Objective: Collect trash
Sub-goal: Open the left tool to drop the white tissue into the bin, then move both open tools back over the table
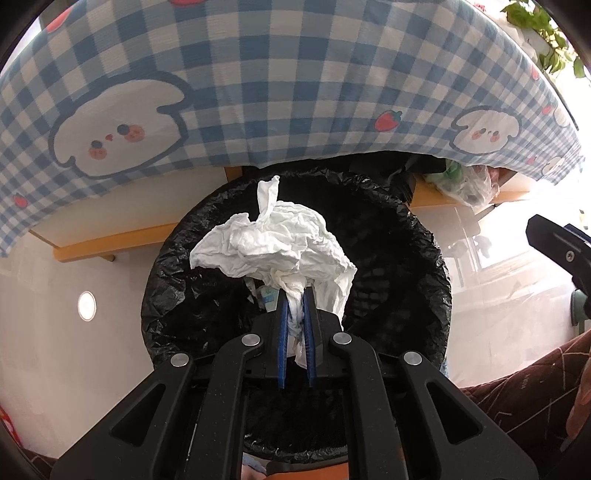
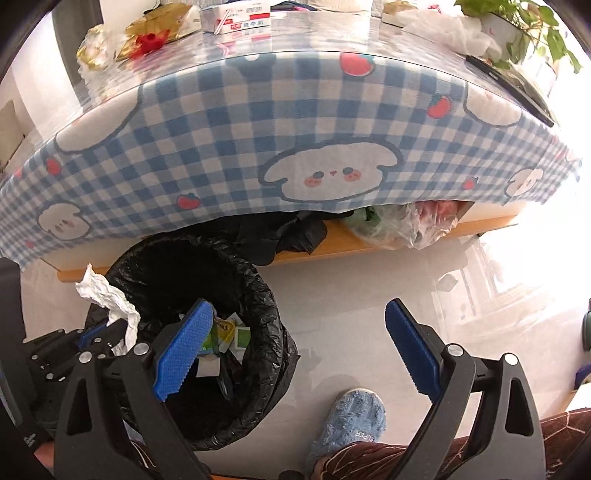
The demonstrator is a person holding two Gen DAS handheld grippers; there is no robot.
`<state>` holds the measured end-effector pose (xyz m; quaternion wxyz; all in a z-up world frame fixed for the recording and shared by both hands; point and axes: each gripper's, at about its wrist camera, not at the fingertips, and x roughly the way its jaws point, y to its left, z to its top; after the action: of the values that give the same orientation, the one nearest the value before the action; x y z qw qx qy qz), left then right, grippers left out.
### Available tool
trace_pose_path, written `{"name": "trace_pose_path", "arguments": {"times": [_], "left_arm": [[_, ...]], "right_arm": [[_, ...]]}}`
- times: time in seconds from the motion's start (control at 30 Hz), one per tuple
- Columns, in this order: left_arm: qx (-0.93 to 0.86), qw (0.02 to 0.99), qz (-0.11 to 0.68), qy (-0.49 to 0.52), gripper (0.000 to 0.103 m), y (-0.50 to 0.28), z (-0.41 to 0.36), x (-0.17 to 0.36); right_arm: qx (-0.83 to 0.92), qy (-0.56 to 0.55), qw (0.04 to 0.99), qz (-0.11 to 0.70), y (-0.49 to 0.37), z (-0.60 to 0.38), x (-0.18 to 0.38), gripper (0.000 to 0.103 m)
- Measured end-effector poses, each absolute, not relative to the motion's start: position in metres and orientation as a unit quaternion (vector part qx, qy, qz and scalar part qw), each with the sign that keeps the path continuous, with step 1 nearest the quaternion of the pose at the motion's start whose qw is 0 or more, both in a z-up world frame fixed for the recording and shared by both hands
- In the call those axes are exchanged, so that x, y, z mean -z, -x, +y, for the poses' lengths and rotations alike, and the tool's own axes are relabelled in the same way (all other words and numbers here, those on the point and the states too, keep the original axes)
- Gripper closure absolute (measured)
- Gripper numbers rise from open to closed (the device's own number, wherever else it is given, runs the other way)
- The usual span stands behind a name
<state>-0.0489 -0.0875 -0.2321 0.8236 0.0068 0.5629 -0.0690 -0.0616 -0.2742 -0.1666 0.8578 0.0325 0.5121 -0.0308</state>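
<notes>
L gripper (image 1: 295,295) was pinched tight on the crumpled white tissue (image 1: 273,240), blue pads squeezing a twisted tail of it, bulk of the paper ballooning out past the tips. Tissue hung directly over the mouth of the bin (image 1: 177,258), inside its rim line. Looks like it was held by the tail so the wad would drop clean into the black liner w/o the fingers going in. Gripper pointed steeply down at the bin for the same reason, imo.

R gripper (image 2: 299,332) had jaws spread wide, nothing between the pads, parked over the floor just right of the bin. Prob kept clear so it didn't block the drop.

Bin sat on the floor just in front of the table's checkered tablecloth (image 2: 221,140), so it's close to the trash source. Already some packaging at bin bottom. More wrappers (image 2: 147,33) up on the tabletop, behind the bin, not yet collected. Person's blue slipper (image 2: 347,421) right of bin, near side.

Next step, my guess: release over bin.
</notes>
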Motion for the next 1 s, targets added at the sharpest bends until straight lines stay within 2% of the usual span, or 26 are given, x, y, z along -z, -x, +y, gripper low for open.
{"name": "trace_pose_path", "arguments": {"times": [0.03,0.1,0.13,0.23,0.27,0.33,0.43,0.67,1.0], "left_arm": [[0.065,0.823,0.563,-0.015,0.091,0.049,-0.088,0.233],[0.060,0.825,0.561,-0.026,0.078,0.050,-0.090,0.232],[0.055,0.827,0.558,-0.029,0.067,0.050,-0.090,0.230],[0.052,0.834,0.548,-0.025,0.053,0.051,-0.087,0.223],[0.051,0.837,0.545,-0.025,0.043,0.052,-0.087,0.220],[0.050,0.842,0.537,-0.027,0.032,0.053,-0.086,0.215],[0.043,0.849,0.525,-0.032,0.022,0.053,-0.086,0.205],[0.035,0.871,0.490,-0.018,0.007,0.059,-0.072,0.167],[0.029,0.888,0.459,0.005,0.006,0.068,-0.058,0.116]], "right_arm": [[0.032,-0.034,0.858,0.511,0.062,-0.274,0.166,0.012],[0.031,-0.039,0.859,0.510,0.063,-0.275,0.165,0.012],[0.031,-0.043,0.859,0.509,0.064,-0.276,0.164,0.012],[0.031,-0.047,0.861,0.505,0.064,-0.276,0.159,0.012],[0.031,-0.047,0.863,0.502,0.063,-0.275,0.157,0.012],[0.031,-0.045,0.865,0.498,0.063,-0.275,0.153,0.012],[0.031,-0.041,0.870,0.490,0.064,-0.274,0.147,0.012],[0.034,-0.035,0.886,0.461,0.068,-0.274,0.125,0.012],[0.009,-0.029,0.911,0.412,0.073,-0.265,0.082,0.012]]}}
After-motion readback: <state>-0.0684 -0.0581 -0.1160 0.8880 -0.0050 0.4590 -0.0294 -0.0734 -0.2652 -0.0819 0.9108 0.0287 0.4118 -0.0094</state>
